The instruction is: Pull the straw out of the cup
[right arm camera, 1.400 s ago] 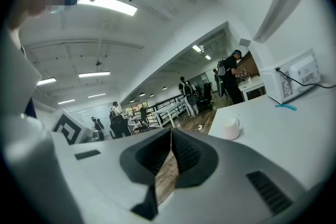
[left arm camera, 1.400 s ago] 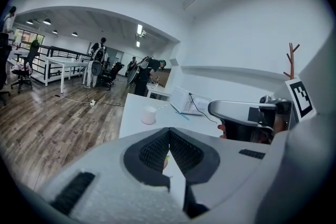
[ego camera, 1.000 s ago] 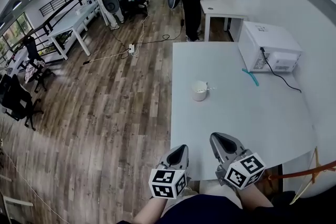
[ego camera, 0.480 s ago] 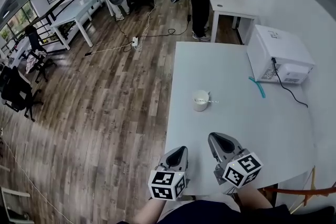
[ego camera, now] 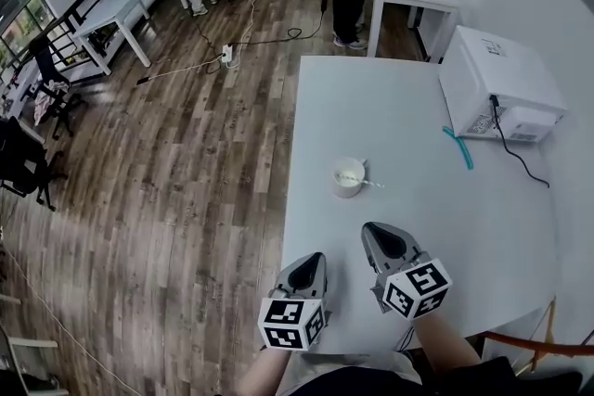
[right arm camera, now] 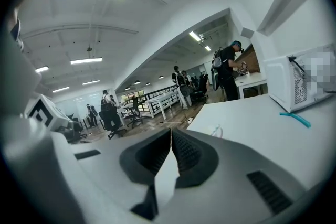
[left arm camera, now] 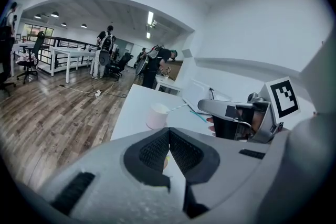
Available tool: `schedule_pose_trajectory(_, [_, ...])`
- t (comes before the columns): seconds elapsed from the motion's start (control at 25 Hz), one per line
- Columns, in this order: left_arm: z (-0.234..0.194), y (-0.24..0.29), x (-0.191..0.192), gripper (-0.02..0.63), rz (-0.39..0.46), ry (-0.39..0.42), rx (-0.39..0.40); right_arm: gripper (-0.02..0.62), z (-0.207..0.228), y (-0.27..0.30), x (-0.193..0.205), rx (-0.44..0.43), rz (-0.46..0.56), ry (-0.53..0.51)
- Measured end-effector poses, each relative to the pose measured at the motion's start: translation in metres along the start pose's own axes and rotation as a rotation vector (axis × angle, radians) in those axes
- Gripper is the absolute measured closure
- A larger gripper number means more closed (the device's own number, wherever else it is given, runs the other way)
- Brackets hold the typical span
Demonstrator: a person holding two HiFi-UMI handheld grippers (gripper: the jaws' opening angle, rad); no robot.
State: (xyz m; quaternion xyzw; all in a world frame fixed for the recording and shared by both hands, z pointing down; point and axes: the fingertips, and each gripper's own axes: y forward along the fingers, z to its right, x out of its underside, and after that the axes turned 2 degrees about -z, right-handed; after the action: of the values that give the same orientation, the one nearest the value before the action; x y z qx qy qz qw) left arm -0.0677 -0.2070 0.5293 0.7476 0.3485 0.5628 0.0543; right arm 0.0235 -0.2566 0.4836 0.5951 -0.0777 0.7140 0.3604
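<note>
Our left gripper [ego camera: 314, 261] and right gripper [ego camera: 375, 233] are both clenched empty by the tabletop's [ego camera: 464, 227] near edge. The white cup [ego camera: 349, 177], with the straw [ego camera: 369, 184] in it, stands near the left edge.

The left gripper [left arm camera: 168, 132] has its jaws pressed together with nothing between them. Beyond it, on the white table [left arm camera: 131, 113], stands a cup [left arm camera: 157, 116] with a straw [left arm camera: 177, 108] leaning out to the right. The right gripper [left arm camera: 205, 105] is near on the right.

On my desk [ego camera: 390, 116] sits a white microwave [ego camera: 501, 81], with a teal strip [ego camera: 458, 147] just beside it.
</note>
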Motion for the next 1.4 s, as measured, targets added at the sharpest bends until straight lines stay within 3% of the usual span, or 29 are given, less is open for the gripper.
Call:
schedule_pose_trajectory(0.64, [-0.030,0.048,0.021,0.589,-0.045,-0.039,-0.031,0.556,0.069,0.064,0.030,0.078,-0.088,0.011])
schedule_pose_trajectory(0.76, [-0.032,0.054,0.023,0.589,-0.053,-0.041,-0.030,0.465,0.080,0.075,0.035,0.097,-0.100,0.029])
schedule_pose_trajectory(1.2, [-0.039,0.070,0.028,0.589,-0.078,-0.053,-0.043,0.466,0.103,0.098,0.033,0.128,-0.076,0.032])
schedule_pose_trajectory(1.4, [-0.044,0.072,0.028,0.589,-0.083,-0.055,-0.045,0.530,0.103,0.102,0.031,0.139,-0.079,0.009])
